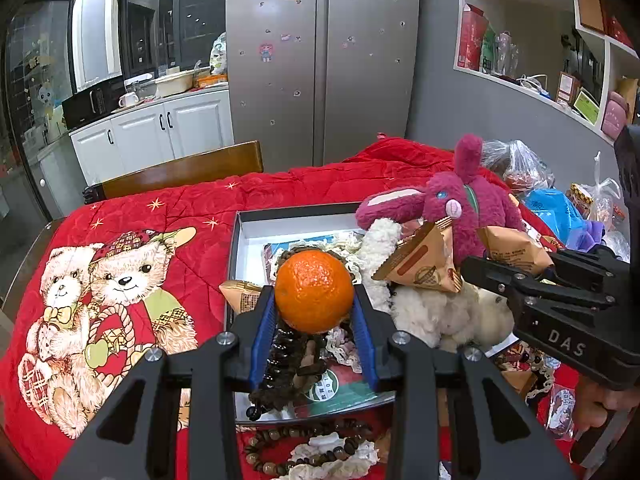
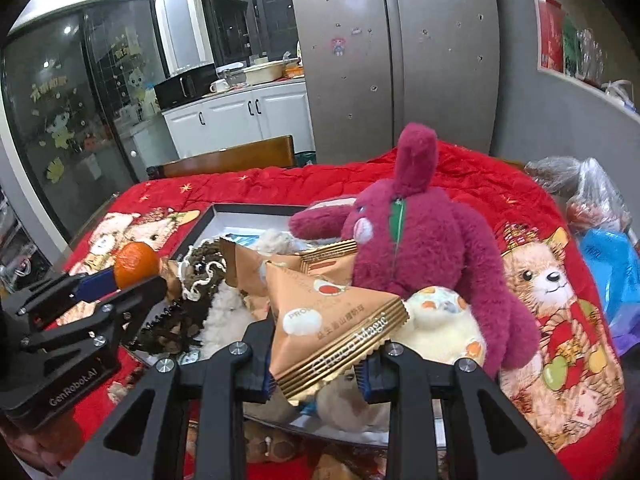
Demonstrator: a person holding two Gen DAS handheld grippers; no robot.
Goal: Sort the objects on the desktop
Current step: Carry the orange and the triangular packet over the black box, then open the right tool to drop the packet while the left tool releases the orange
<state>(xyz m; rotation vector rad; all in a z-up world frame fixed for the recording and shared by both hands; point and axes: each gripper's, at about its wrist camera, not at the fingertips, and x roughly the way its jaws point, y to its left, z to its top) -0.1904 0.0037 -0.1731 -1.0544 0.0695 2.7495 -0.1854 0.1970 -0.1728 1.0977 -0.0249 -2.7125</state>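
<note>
My left gripper (image 1: 314, 312) is shut on an orange (image 1: 314, 290) and holds it above the open shallow box (image 1: 248, 232) on the red quilt. The orange also shows in the right wrist view (image 2: 136, 264), in the left gripper (image 2: 132, 278). My right gripper (image 2: 316, 364) is shut on a tan triangular snack packet (image 2: 328, 328) over the box's near right part. The packet (image 1: 516, 250) also shows in the left wrist view, in the right gripper (image 1: 516, 274). A magenta plush rabbit (image 2: 416, 240) sits at the box's right side, over white plush toys (image 1: 440, 312) and more packets.
The box holds a dark hair claw (image 1: 288, 364), lace and a card. A bead bracelet (image 1: 304, 448) lies in front of it. Plastic bags (image 1: 552, 196) crowd the table's right end. A wooden chair back (image 1: 180, 174) stands behind the table. The red teddy-bear quilt (image 1: 120, 280) spreads left.
</note>
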